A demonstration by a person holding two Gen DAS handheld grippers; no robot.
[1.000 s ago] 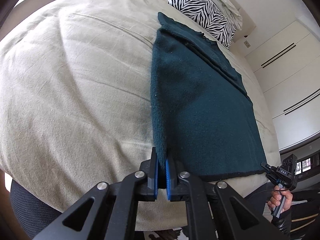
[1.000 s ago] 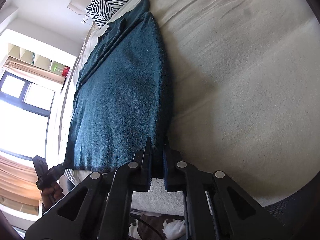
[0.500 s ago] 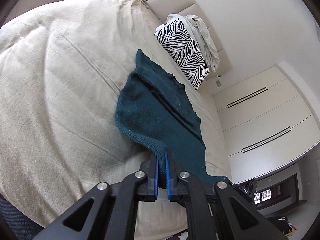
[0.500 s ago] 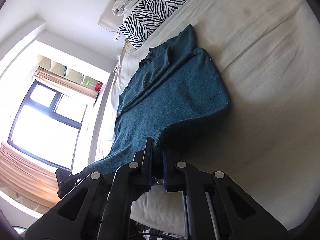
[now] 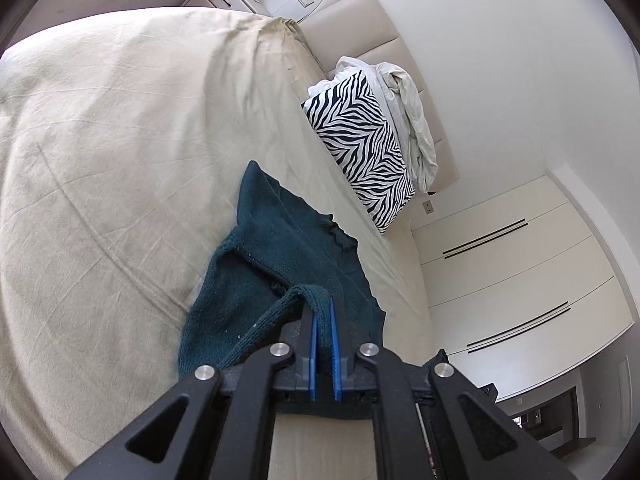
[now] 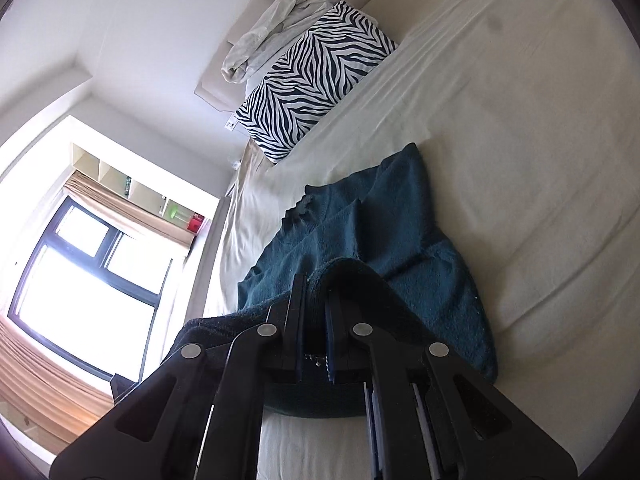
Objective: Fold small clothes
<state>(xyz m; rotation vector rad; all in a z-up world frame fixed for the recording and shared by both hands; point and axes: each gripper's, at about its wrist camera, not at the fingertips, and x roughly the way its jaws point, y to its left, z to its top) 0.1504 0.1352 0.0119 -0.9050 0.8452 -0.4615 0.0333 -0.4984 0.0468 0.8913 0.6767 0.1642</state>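
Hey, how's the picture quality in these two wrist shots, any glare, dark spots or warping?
Left wrist view: even, soft light, fisheye bending the bed, dark corners. Right wrist view: window blown out white, sweater near the right gripper in shadow.

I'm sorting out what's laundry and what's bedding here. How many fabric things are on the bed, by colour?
Dark teal: 1, the knitted garment, pinched at its hem by the left gripper and the right gripper.
Black-and-white zebra: 1, the pillow.
Off-white: 1, the crumpled cloth behind the pillow.
Beige: 1, the bedspread.
Total: 4
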